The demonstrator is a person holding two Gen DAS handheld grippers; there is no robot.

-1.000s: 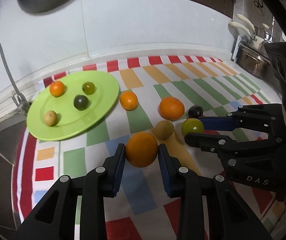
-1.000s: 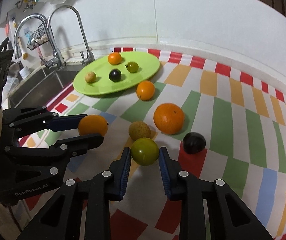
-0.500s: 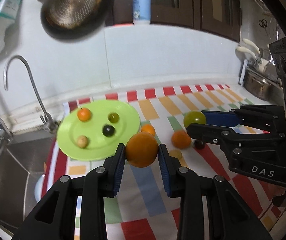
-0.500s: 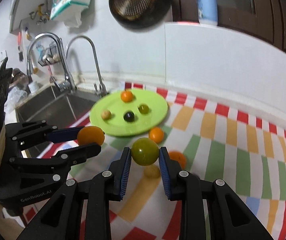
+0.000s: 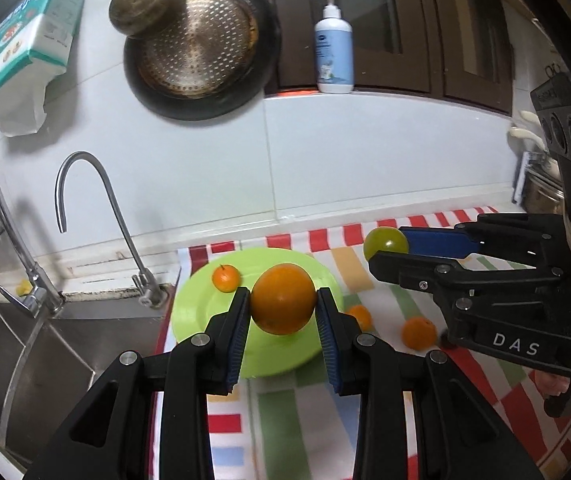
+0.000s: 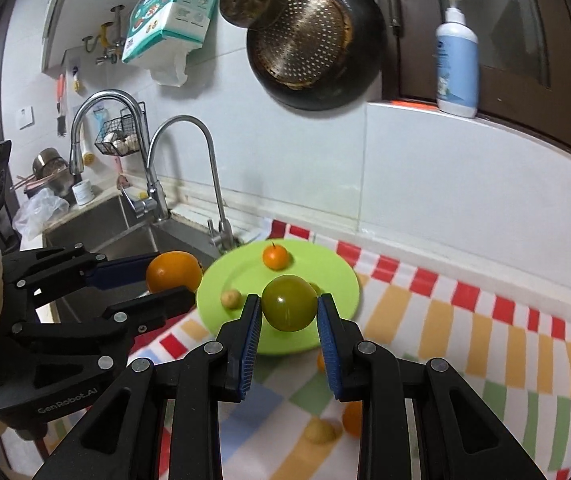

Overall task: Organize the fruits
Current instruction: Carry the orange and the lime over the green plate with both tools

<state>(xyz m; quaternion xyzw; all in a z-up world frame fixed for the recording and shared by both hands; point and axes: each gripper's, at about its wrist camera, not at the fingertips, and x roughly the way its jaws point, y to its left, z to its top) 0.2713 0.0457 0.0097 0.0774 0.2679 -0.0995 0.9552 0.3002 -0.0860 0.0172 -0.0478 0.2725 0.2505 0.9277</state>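
Fruits are what I am sorting, and right now I carry two at once: my left gripper [image 5: 283, 300] is clenched on a big orange [image 5: 283, 298], and my right gripper [image 6: 288, 309] is clenched on a green fruit [image 6: 288, 307]. Each fruit sits between the blue pads at its widest part, which I judge is why neither slips while lifted clear of the tabletop.

I hold both above the striped cloth [image 6: 465, 320], pointed toward the green plate [image 6: 337, 280] that lies at the cloth's far left corner, just beside the sink [image 6: 133, 236]. A small orange [image 6: 274, 257] lies near the plate's far rim and a pale little fruit [image 6: 230, 298] at its left side, so the plate looks like the gathering place. More loose fruit waits on the cloth: a small orange one [image 5: 359, 316] just off the plate's right edge and another orange [image 5: 418, 332] further right.

The plate's near part looks free, and I judge that is where these two should go, set down gently, since round fruit rolls.
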